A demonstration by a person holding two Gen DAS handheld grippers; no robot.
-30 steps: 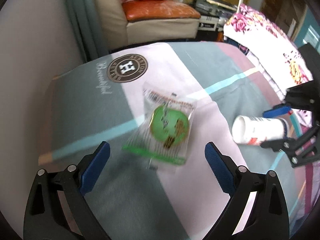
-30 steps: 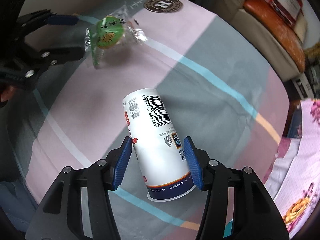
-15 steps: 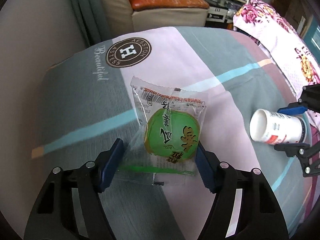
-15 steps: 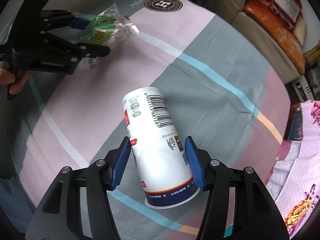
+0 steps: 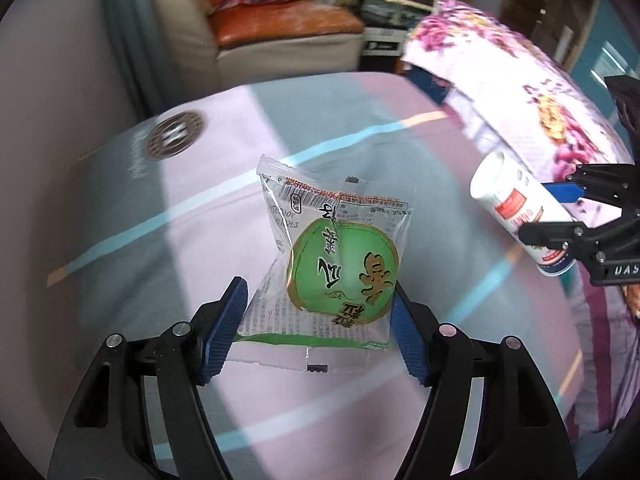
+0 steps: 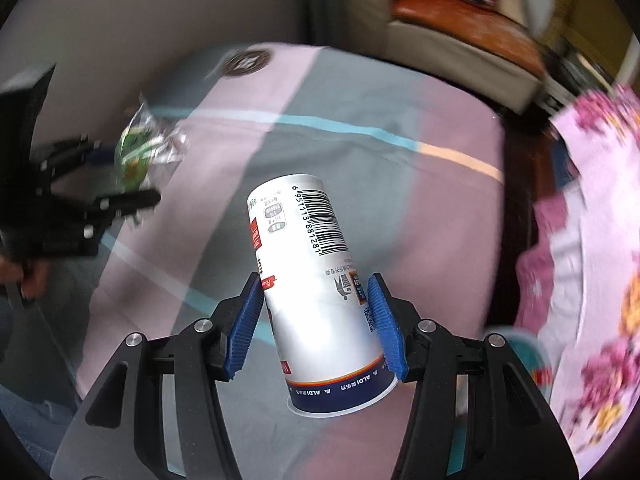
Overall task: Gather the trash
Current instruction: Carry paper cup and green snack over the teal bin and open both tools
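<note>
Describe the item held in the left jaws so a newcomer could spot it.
Above the pink-and-grey striped bedspread, the left gripper holds a clear plastic snack wrapper with a round green label. Its neighbour, the white cylindrical paper cup, is in the right gripper; only the wrapper is flat and green.

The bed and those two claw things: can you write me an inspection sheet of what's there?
Surface: striped bedspread with a round emblem.
Job's things: green snack packet; white paper cup with a barcode.
Clutter: nothing seen on the bedspread.
Grippers: left gripper shut on the snack packet; right gripper shut on the paper cup.
Cables: nothing seen.
Surroundings: floral quilt, armchair with orange cushion.
</note>
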